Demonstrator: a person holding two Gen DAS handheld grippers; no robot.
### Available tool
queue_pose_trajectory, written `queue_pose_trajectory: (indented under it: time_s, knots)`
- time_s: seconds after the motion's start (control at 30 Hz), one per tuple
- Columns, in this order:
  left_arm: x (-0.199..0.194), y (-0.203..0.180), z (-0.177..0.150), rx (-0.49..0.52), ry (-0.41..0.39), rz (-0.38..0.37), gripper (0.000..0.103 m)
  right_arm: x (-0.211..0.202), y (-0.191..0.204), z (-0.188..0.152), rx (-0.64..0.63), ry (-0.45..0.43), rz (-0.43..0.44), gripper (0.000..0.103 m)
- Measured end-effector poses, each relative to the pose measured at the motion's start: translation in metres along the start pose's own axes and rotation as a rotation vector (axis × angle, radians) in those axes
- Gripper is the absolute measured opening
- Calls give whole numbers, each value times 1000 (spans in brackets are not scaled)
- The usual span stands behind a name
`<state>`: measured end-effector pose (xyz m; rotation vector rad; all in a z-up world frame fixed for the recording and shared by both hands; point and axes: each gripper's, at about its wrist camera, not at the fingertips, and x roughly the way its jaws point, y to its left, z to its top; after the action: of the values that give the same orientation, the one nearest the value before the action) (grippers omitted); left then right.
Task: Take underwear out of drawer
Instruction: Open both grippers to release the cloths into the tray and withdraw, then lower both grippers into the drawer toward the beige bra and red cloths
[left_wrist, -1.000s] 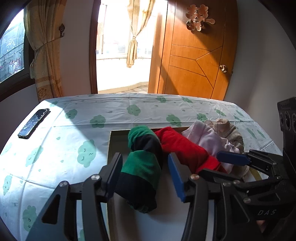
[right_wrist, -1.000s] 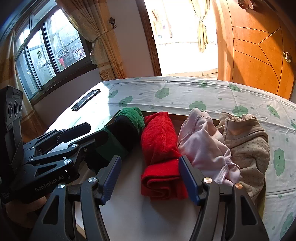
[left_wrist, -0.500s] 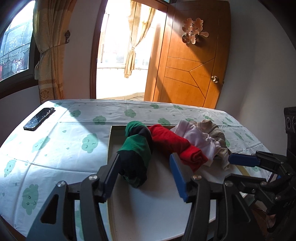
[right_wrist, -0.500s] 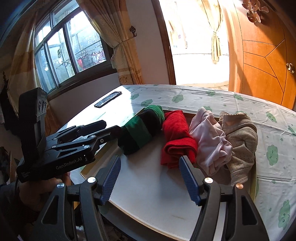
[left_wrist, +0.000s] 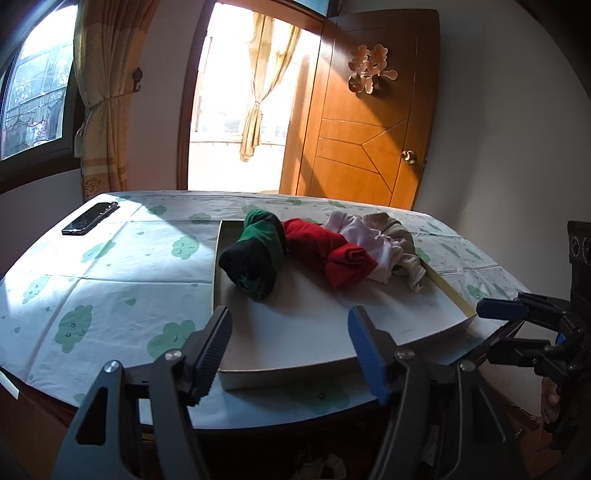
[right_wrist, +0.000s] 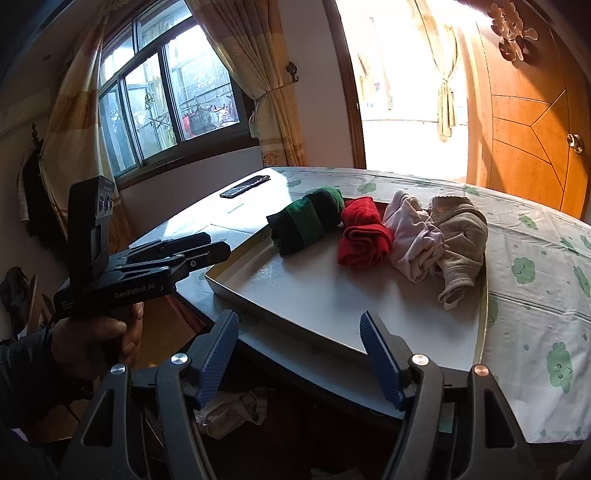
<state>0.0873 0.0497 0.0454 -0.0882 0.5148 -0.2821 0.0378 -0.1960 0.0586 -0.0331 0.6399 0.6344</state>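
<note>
Your left gripper (left_wrist: 290, 345) hangs with its blue-padded jaws spread and nothing between them; they have just been opening further. Directly ahead of its tips lies the near lip of the shallow white drawer tray (left_wrist: 280, 371), which rests on the table covered in a pale cloth printed with green clouds (left_wrist: 110, 291). Your right gripper (right_wrist: 299, 352) is likewise released, its jaws parted over the tray's near corner and gripping nothing.

Beyond both tools, toward the tray's far end, four bundles of underwear sit in a row. The rolled green-and-black pair (left_wrist: 258, 254) lies straight ahead of the left gripper, well apart from it. Touching its right side is the rolled red pair (left_wrist: 332, 254), then the crumpled pale pink pair (left_wrist: 373, 243), then the rumpled beige pair (left_wrist: 395, 236) against the tray's right edge.

Far to the left on the cloth lies a black smartphone (left_wrist: 90, 218). Behind the table stands an open wooden door (left_wrist: 365, 122).
</note>
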Motion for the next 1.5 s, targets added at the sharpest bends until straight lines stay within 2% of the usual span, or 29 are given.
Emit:
queue_pose_trajectory:
  time_s: [0.13,0.3,0.37,0.73,0.87,1.23,1.4,1.5]
  knots:
    - [-11,-4,-18,29,20,1,67,-9,7,-25,-32,11,3,71]
    - [-14,-4,-41,55,92,4,68,-15,9,-52,-48,52,-4,71]
    - [-12,-5,-53,77,138,28,72,-18,7,-62,-45,63,-8,71]
    - [12,-10,-114,194,415,47,72,-9,-6,-108,-52,138,-66,71]
    - [21,-19,-124,250,486,43,72,-4,-13,-118,-38,158,-79,72]
    - [47,-22,-137,258,682,-27,72,4,-20,-129,-45,175,-112,72]
    - [57,-26,-142,280,757,-40,72,5,-21,-132,-42,175,-105,72]
    - [63,-32,-145,330,795,-25,73,5,-21,-132,-46,178,-110,72]
